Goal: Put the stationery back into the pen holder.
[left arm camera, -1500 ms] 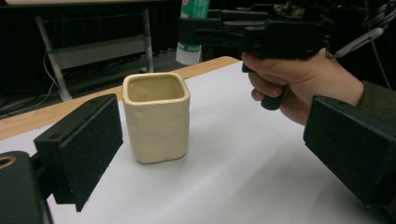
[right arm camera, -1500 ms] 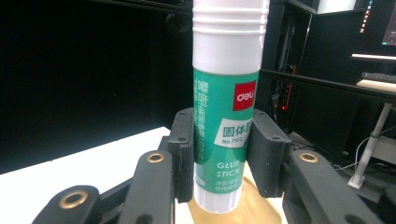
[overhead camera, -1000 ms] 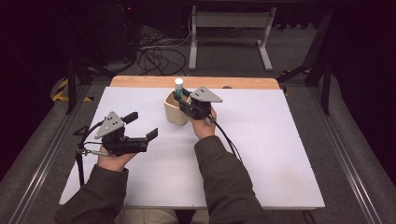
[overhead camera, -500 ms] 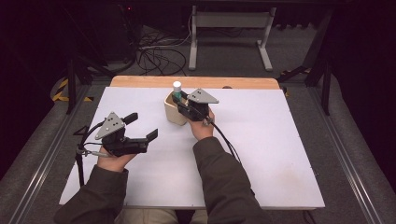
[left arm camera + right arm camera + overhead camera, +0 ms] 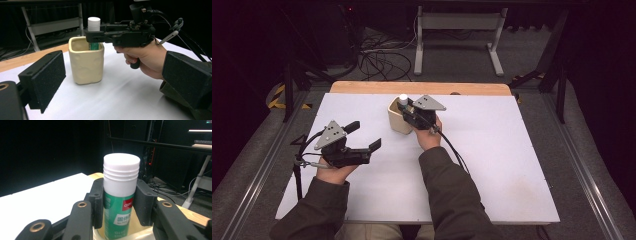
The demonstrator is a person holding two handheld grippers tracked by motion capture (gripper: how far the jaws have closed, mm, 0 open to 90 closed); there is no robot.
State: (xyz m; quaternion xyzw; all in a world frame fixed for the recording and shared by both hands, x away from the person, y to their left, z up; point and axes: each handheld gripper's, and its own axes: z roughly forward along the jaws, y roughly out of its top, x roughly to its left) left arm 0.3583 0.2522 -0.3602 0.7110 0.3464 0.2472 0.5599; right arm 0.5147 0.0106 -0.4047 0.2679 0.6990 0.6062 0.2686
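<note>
Cream cup (image 5: 86,63) surrounds the glue stick (image 5: 120,195) clamped by right tongs (image 5: 121,205); left tongs (image 5: 362,137) gape wide.

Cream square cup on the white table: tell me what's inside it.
Inside the cream square cup stands a green glue stick with a white cap, upright, clamped by the right gripper. The stick's lower end and the cup's floor are hidden by its walls.

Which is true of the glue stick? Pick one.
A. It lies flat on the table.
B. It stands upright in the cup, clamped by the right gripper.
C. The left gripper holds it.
B: the right gripper pinches the upright glue stick, its base inside the cup.
</note>
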